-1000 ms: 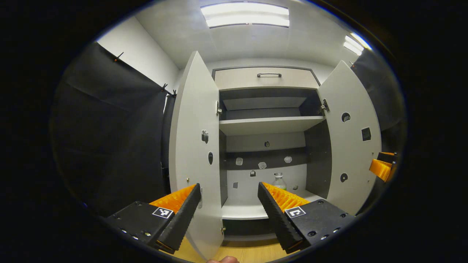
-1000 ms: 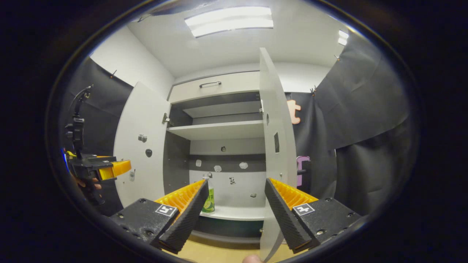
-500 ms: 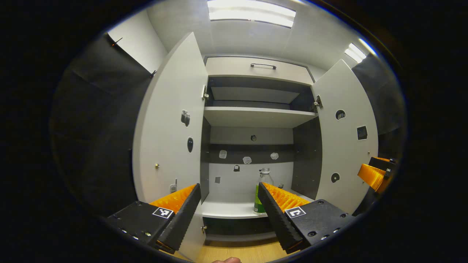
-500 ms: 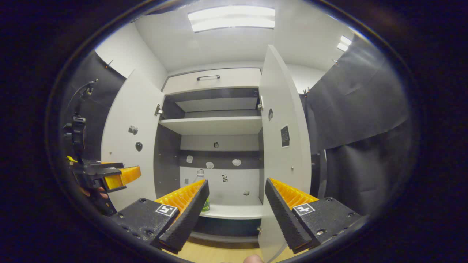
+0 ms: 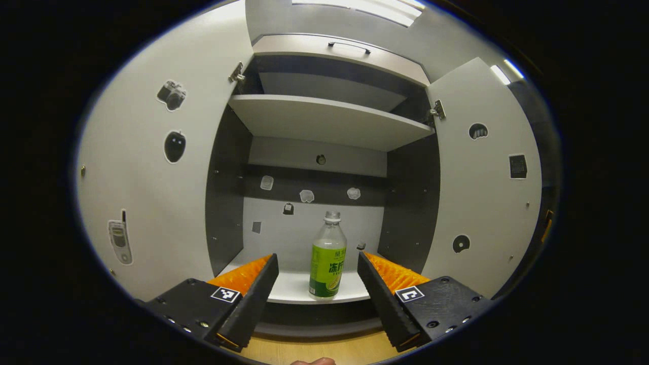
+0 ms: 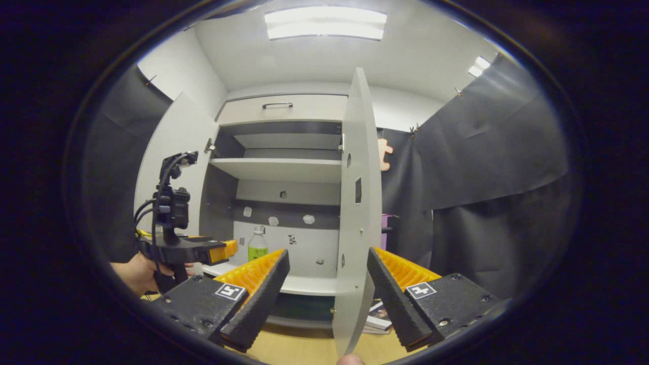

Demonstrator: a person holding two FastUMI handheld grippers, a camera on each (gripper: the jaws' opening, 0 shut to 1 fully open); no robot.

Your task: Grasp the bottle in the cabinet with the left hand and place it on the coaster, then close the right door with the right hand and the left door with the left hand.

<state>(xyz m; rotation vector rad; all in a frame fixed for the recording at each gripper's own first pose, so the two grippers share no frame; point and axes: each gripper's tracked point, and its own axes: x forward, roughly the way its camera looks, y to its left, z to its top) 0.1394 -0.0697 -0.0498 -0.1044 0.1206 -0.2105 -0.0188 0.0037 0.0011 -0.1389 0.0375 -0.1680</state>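
Between my left gripper's (image 5: 318, 284) wide-open, empty fingers the bottle (image 5: 327, 258) stands upright on the cabinet shelf (image 5: 294, 289), well beyond the tips. Edge-on between my right gripper's (image 6: 328, 279) spread, empty fingers hangs the right door (image 6: 357, 203).

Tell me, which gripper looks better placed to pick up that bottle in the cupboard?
The left gripper. Its open fingers point straight at the bottle, which stands framed between them on the lower shelf. The right gripper is open too, but faces the edge of the right door.
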